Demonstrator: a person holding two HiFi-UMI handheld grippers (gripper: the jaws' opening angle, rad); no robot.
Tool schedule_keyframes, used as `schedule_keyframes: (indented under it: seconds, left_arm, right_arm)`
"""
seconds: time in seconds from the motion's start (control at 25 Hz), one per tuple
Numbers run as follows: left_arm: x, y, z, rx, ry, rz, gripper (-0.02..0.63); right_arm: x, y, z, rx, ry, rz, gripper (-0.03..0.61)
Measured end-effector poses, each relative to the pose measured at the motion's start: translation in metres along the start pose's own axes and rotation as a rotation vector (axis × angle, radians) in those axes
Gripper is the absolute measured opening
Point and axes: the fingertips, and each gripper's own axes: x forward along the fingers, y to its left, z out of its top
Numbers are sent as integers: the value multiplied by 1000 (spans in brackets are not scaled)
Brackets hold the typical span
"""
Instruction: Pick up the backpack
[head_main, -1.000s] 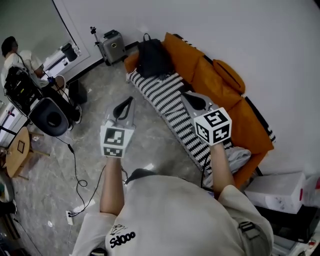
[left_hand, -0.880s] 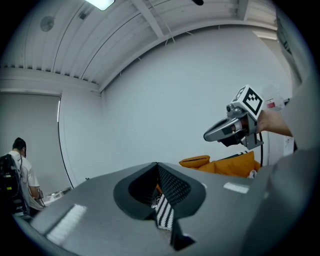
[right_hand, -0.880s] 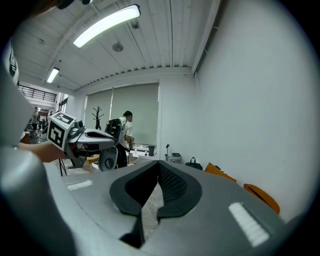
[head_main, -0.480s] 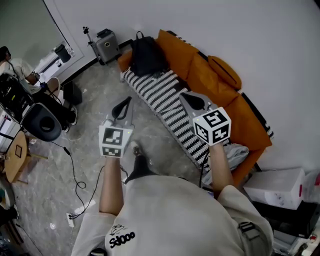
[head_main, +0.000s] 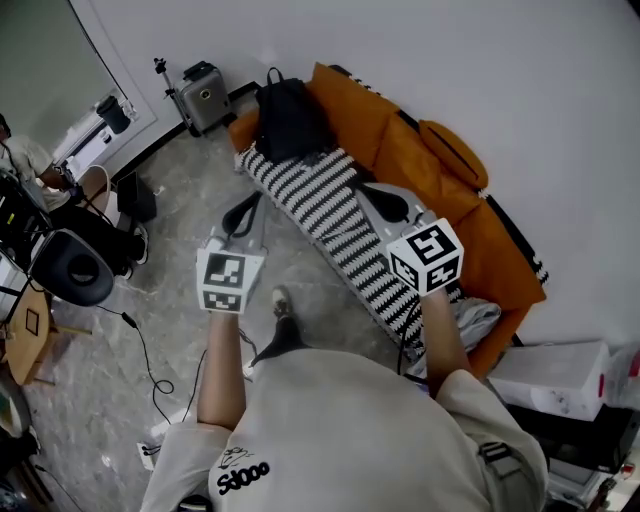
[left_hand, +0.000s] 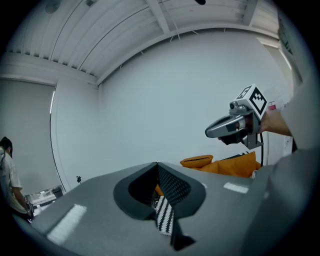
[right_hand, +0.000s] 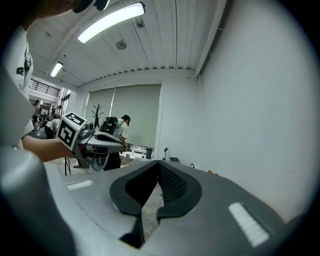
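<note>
currently left tongs (head_main: 258, 203) and right tongs (head_main: 368, 195) pressed together, empty, well apart from backpack (head_main: 290, 120).

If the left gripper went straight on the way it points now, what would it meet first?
Probably the striped blanket on the sofa, just short of the black backpack. From the left gripper, stripes show beyond its shut jaws. Nothing nearer shows, though depth is unclear.

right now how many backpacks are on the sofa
1. The black backpack stands at the far end of the orange sofa, against its back cushion. The right gripper hides part of the seat.
</note>
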Motion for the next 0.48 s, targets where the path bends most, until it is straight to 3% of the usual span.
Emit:
schedule_keyframes:
  seconds: [0.48]
  left_arm:
    - [92,96,3,-1,-12,-51,9]
  right_arm:
    - [112,-52,27,-6,22,-61,3]
